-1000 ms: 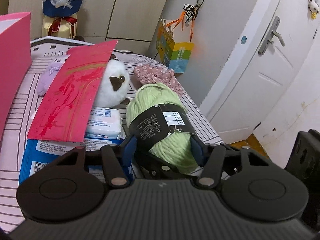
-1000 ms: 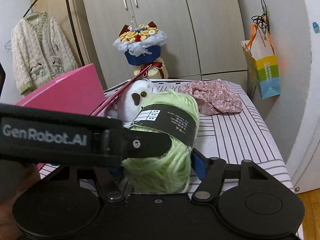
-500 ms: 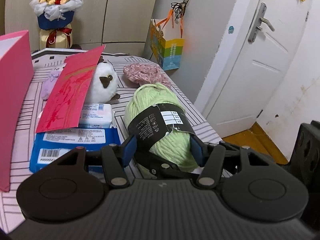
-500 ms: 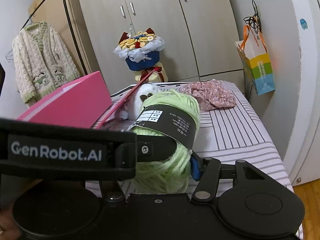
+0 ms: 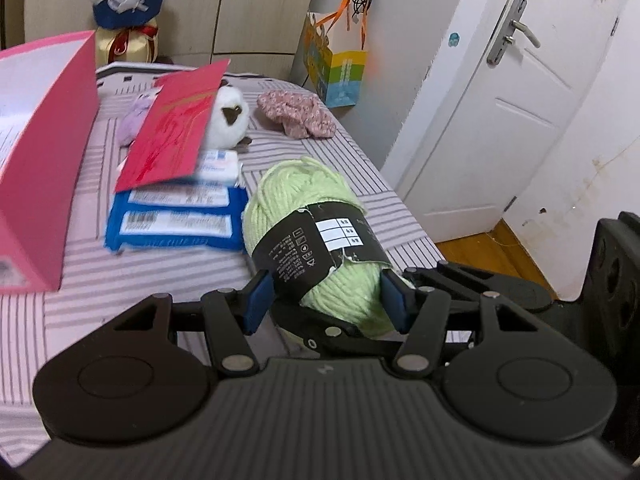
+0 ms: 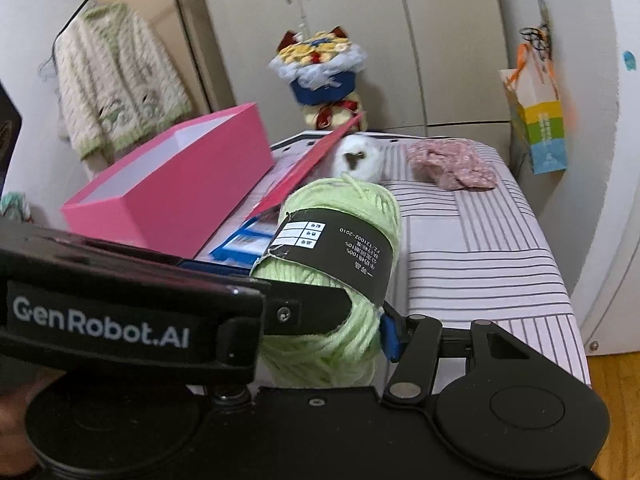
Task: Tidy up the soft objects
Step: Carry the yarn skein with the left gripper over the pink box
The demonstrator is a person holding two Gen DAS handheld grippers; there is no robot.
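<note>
While both tongs grip yarn, the striped bed's right edge lies bare.

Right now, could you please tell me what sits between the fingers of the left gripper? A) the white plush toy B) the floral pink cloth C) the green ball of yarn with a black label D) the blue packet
C: the green ball of yarn with its black label is clamped between the blue fingers of the left gripper, while the other three lie farther back on the striped bed.
</note>
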